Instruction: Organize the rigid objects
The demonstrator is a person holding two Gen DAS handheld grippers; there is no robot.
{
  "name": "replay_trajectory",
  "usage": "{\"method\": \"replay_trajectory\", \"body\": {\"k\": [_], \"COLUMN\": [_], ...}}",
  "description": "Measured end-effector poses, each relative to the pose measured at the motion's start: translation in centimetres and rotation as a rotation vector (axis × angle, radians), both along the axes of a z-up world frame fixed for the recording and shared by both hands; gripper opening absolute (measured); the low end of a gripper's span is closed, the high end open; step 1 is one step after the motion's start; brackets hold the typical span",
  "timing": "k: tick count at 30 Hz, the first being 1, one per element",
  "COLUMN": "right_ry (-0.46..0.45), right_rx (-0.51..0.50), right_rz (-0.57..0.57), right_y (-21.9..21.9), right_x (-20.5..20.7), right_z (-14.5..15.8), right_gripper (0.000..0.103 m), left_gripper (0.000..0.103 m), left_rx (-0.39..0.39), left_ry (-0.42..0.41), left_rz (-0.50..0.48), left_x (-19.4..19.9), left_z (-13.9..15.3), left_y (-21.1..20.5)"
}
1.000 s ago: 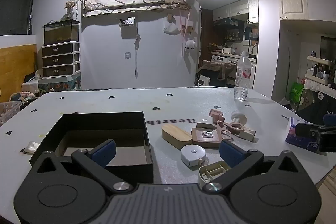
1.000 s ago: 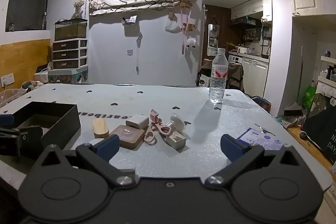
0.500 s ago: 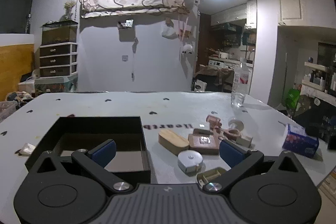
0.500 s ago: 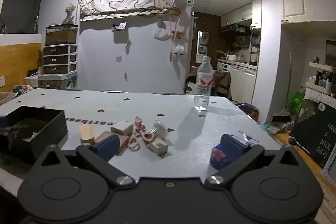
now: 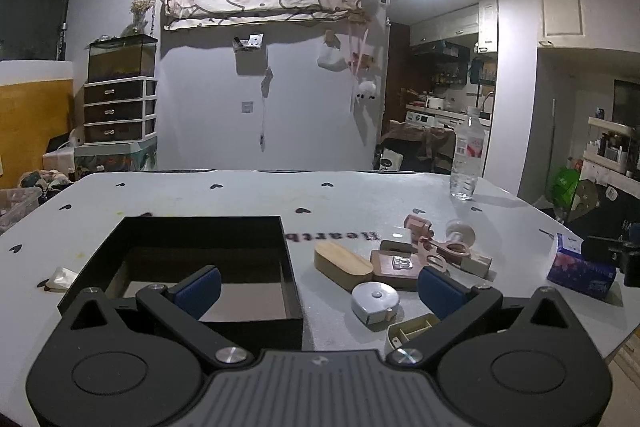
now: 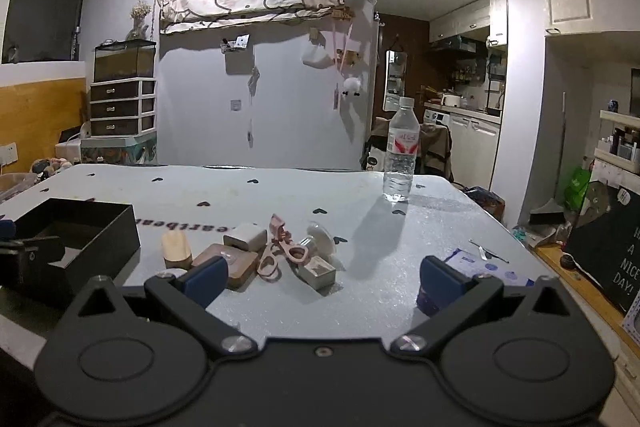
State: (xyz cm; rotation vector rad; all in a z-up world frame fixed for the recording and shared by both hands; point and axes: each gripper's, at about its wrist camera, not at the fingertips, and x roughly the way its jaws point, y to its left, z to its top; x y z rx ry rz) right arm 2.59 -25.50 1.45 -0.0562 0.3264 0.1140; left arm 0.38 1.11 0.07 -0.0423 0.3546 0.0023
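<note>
Since both our left gripper (image 5: 318,285) and right gripper (image 6: 322,277) are released and hold nothing, we are just starting; next we pick the tape measure (image 5: 375,302) for the black box (image 5: 292,267).

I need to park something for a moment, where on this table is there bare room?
Free: the wide far stretch of the table behind the black box and the clutter, left of the water bottle; also the patch between the bottle and the tissue pack. Crowded: the cluster around the wooden case and tape measure.
</note>
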Motion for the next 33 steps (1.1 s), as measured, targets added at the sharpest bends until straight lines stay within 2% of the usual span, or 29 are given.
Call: {"method": "replay_trajectory", "body": {"k": [33], "right_ry": [0.003], "right_rx": [-0.006], "right_rz": [0.013], "right_y": [0.32], "right_x": [-0.19], "right_z": [-0.06], "right_gripper": [0.103], "left_gripper": [0.103], "left_rx": [0.004], "left_ry": [-0.002], "left_rz": [-0.006], "left_x": [0.15], "left_z": [0.15], "left_y": [-0.08]}}
